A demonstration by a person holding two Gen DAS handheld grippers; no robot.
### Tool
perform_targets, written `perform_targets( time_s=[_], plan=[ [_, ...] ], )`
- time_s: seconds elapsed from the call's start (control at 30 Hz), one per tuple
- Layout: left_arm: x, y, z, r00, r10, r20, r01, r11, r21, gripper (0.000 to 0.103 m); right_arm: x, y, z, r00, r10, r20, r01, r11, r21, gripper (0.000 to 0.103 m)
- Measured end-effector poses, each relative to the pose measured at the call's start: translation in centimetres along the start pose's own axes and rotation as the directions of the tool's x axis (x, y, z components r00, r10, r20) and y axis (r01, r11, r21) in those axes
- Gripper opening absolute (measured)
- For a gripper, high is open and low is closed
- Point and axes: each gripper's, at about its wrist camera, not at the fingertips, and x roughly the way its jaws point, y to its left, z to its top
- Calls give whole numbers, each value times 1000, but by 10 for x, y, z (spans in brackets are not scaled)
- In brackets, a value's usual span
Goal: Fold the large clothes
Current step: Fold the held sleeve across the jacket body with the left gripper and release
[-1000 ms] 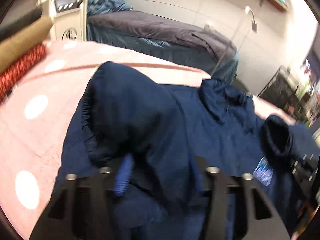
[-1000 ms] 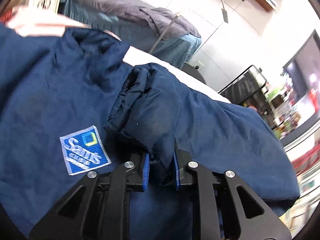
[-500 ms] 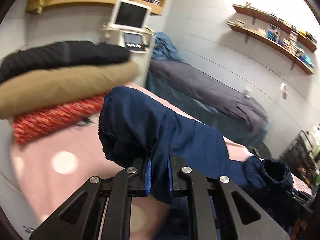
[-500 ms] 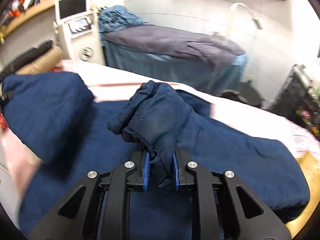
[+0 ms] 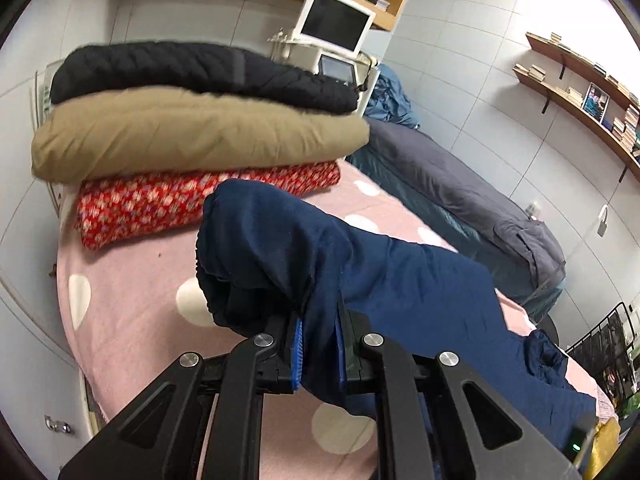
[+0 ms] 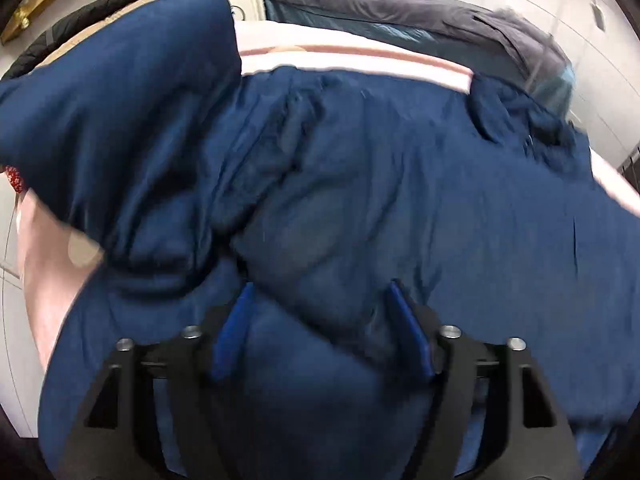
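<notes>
On the pink, white-dotted bed (image 5: 132, 312) lay the navy jacket (image 6: 360, 184), spread across most of the cover, and the fold was, by my reading, only partly made. The left gripper (image 5: 318, 344) was clamped on the cuff end of one sleeve (image 5: 272, 248), which it held raised off the cover toward the near left, with the rest of that sleeve trailing down to the right to the body of the garment. The right gripper (image 6: 320, 320) stood low over the middle of the jacket with its jaws wide; they had just been opening, and the blue pads (image 6: 408, 328) flanked a hump of cloth without pinching it, so I judged that the second sleeve had been laid on the body and let go. What seemed left: bringing the held sleeve across the body, folding the body over itself, and smoothing it. At the far left of the bed sat a stack of folded garments (image 5: 200, 136), black over tan over a red patterned piece, which suggested where the jacket would go when done. No basket, box or other container showed in either view; the wall shelves (image 5: 580, 92) carried books and small items too small to name, and a second bed (image 5: 460, 184) with a grey cover stood beyond.
</notes>
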Motion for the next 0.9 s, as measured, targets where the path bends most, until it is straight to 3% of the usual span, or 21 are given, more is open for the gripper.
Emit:
perform_targets(
  time_s=[0.17, 0.27, 0.37, 0.57, 0.77, 0.9],
  plan=[
    [11, 9, -12, 999, -16, -46, 14, 999, -34, 12, -38, -12, -26, 995, 56, 81, -62, 995, 75, 75],
    [11, -2, -15, 998, -39, -50, 39, 999, -10, 12, -49, -27, -36, 995, 55, 79, -65, 990, 127, 75],
    [9, -29, -15, 993, -103, -60, 105, 994, 33, 12, -58, -46, -49, 996, 53, 70, -66, 979, 194, 75],
    [-7, -111, -12, 971, -237, -42, 240, 957, 165, 12, -79, -82, -73, 997, 33, 70, -51, 957, 287, 75],
    [-19, -212, -17, 921, -385, -63, 386, 875, 292, 12, -106, -110, -93, 996, 21, 88, -50, 936, 347, 75],
    [-25, -289, -46, 879, -461, -124, 470, 790, 394, 12, -117, -123, -102, 995, 4, 96, -40, 925, 377, 75]
  ],
)
